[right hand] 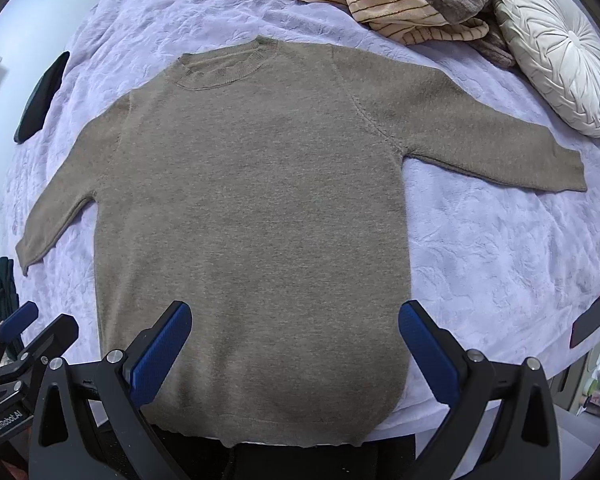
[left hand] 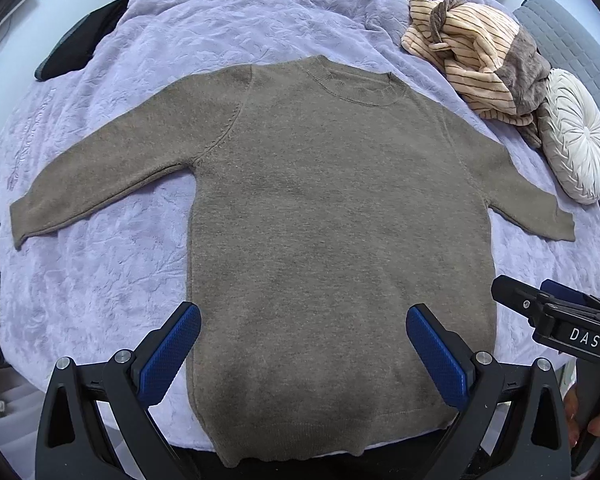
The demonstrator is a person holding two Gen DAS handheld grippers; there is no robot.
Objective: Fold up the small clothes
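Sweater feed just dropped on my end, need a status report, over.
Left gripper and right gripper open, empty. Brown sweater flat, unfolded, sleeves out. Striped garment clear of it.

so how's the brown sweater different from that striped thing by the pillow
The brown sweater is one plain colour; the striped garment is peach with dark lines and grey plush parts. The brown sweater lies spread flat, sleeves out; the striped garment sits crumpled in a heap. Both rest on the lilac bedspread, untouched by either gripper.
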